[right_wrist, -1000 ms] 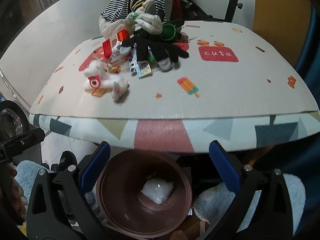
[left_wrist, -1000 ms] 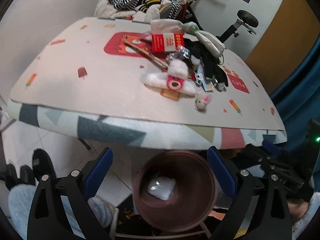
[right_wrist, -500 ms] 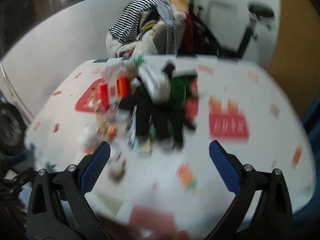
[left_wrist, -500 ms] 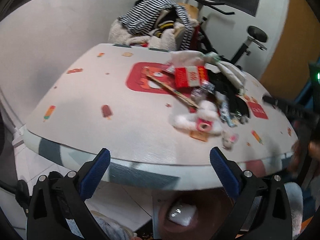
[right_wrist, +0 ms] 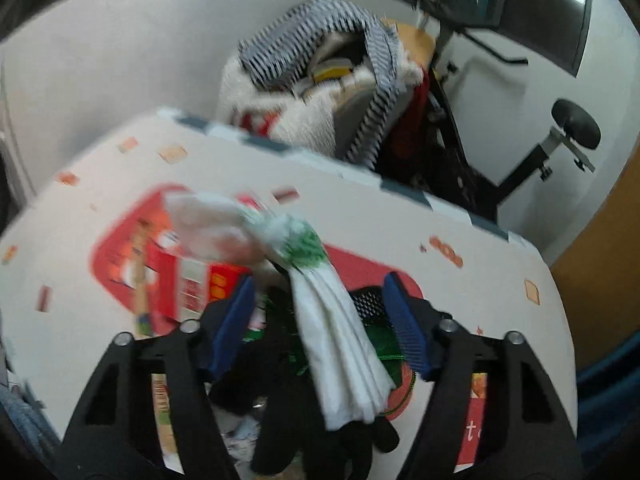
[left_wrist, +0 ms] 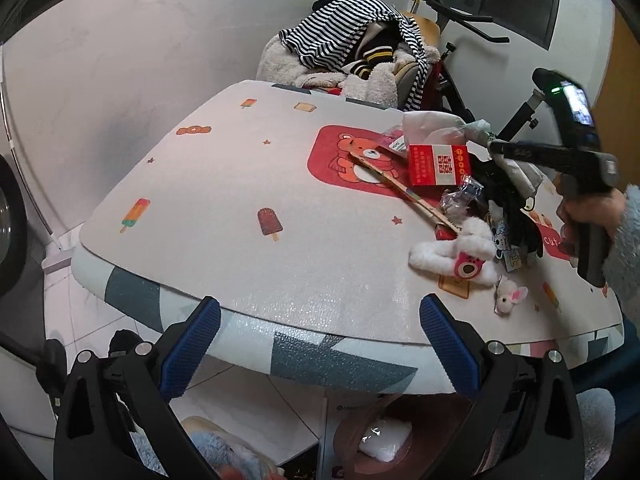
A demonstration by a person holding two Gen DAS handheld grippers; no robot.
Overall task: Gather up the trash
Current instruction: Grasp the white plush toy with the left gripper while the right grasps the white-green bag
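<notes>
Trash is split between 2 places: a crumpled clear wrapper (left_wrist: 385, 440) lies in the round brown bin (left_wrist: 352, 428) on the floor below the near table edge, and the rest sits in a heap on the right half of the patterned white table (left_wrist: 248, 184). That heap holds a twisted white plastic bag with green print (right_wrist: 320, 280), a red printed carton (left_wrist: 438, 164), a flat wooden stick (left_wrist: 404, 192), a crinkled clear wrapper (left_wrist: 460, 198), a black glove (right_wrist: 312, 420) and a white plush toy with a pink face (left_wrist: 456, 254). 1 s ago both cameras looked down into the bin from beside it; now the left gripper (left_wrist: 320, 340) has risen to the near table edge, its blue-padded jaws spread wide with nothing between them, and the bin shows only at the bottom of its view. The right gripper (right_wrist: 320, 320) has moved much further, out over the heap, where it appears at the far right of the left view. Its jaws stand apart on either side of the white bag, not touching it. The right view is motion-blurred. Behind the table, a striped garment (left_wrist: 344, 36) drapes over a chair.
</notes>
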